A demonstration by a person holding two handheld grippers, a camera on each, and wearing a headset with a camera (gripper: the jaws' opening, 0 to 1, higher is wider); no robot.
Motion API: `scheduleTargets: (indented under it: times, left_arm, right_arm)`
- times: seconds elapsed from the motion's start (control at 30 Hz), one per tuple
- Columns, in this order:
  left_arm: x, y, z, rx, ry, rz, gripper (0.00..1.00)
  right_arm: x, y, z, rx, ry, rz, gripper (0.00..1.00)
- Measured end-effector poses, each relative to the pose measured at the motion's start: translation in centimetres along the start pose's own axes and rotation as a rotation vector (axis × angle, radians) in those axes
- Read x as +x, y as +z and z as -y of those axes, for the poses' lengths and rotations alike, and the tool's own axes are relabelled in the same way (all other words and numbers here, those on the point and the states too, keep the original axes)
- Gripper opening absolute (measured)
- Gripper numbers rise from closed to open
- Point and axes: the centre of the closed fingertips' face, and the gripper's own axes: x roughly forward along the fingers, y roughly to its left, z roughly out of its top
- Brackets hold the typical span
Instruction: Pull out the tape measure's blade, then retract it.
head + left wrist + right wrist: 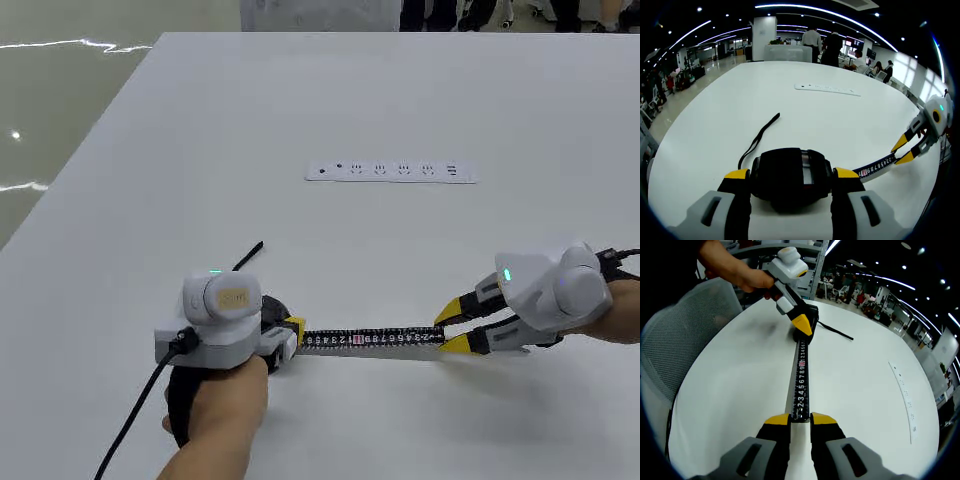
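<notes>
The tape measure's black case is looking matt plastic; its blade is gleaming slightly; the white tabletop is lying smooth.

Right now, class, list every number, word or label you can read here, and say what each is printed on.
"1 2 3 4 5 6 7 8 9": white digits on the dark tape-measure blade, running from the right gripper toward the black tape-measure case; the digits beyond are too blurred to read.
Long white power strip: markings too small to read.
</notes>
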Motion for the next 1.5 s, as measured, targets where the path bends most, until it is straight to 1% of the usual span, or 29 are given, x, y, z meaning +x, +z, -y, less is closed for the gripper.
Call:
scheduleTargets:
  times: [0.3, 0.57, 0.73, 0.87, 1.2, 1.5]
  left_arm:
    - [-0.35, -0.11, -0.05, -0.003, 0.002, -0.001, 0.61]
    - [-0.04, 0.04, -0.07, 0.003, -0.006, -0.002, 0.61]
    - [-0.10, -0.05, -0.13, -0.002, -0.006, -0.003, 0.61]
    - [-0.58, -0.27, 0.05, -0.004, -0.006, -0.006, 0.61]
    - [-0.42, -0.24, -0.22, -0.022, -0.008, -0.005, 0.61]
    - [-0.69, -0.27, -0.11, -0.028, -0.013, -0.007, 0.61]
  right_arm:
    - [0.19, 0.19, 0.00, -0.001, 0.001, 0.001, 0.14]
    - [0.26, 0.38, 0.00, -0.005, 0.002, 0.001, 0.14]
    - [0.29, 0.42, 0.06, -0.006, 0.001, 0.000, 0.14]
    - [0.31, 0.45, 0.07, -0.010, 0.001, -0.001, 0.14]
    - [0.23, 0.62, 0.32, -0.014, -0.008, -0.001, 0.14]
    - [0.37, 0.87, 0.26, -0.016, -0.006, -0.001, 0.14]
